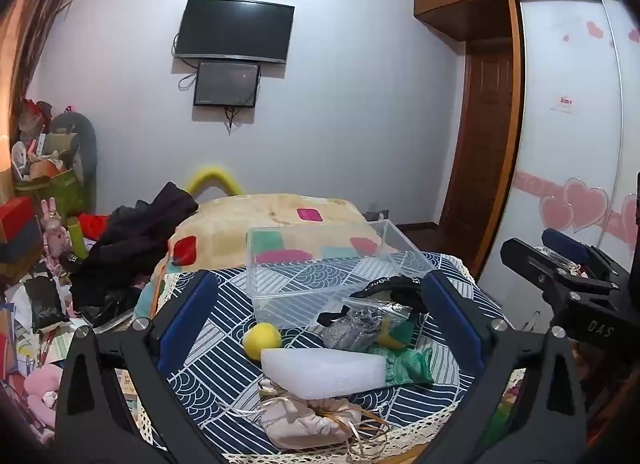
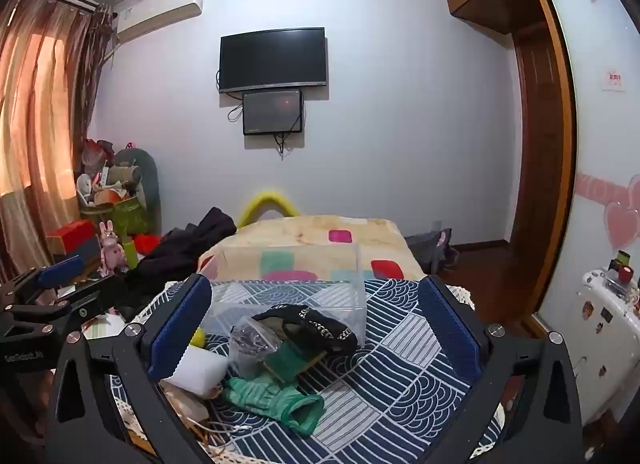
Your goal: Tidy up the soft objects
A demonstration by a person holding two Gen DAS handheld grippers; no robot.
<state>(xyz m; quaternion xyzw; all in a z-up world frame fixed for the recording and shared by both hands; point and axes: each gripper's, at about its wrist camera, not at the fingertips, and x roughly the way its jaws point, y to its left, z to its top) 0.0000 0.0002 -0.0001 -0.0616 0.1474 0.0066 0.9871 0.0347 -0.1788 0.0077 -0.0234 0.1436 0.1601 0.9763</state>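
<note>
A: Nearest the left camera lies the pouch (image 1: 308,422), a pale pink cloth bag, crumpled, tied with straw-like raffia. Just beyond it, touching, is the sponge (image 1: 324,372), a white foam block with a grainy face.

B: And both tongs?

A: Left tongs (image 1: 320,328) are spread wide, blue pads either side of the pile, grasping nothing. Right tongs (image 2: 316,328) likewise released and bare, hanging over the same heap.

B: So how far along is it?

A: By my judgement, barely begun. The box (image 1: 320,264), clear hard plastic with straight walls, sits at the far side of the cloth (image 1: 224,348) and looks bare inside. Every soft thing lies outside it, on the near side.

B: What else is in the heap?

A: A ball (image 1: 262,340), yellow and fuzzy, round, left of the sponge and close to the box's near wall. A glove (image 2: 276,404), green knit with a ribbed cuff, limp and flat. A bag (image 2: 250,344), thin crinkly clear plastic with something grey inside; I cannot tell what. A band (image 2: 320,328), black fabric with pale lettering, looped and resting against the box. Under it a green-and-yellow pad, partly hidden.

B: All of it left to do, then.

A: It seems so. The cloth itself is navy with white wave patterns and a lace edge, spread over the bed (image 1: 280,207).
</note>
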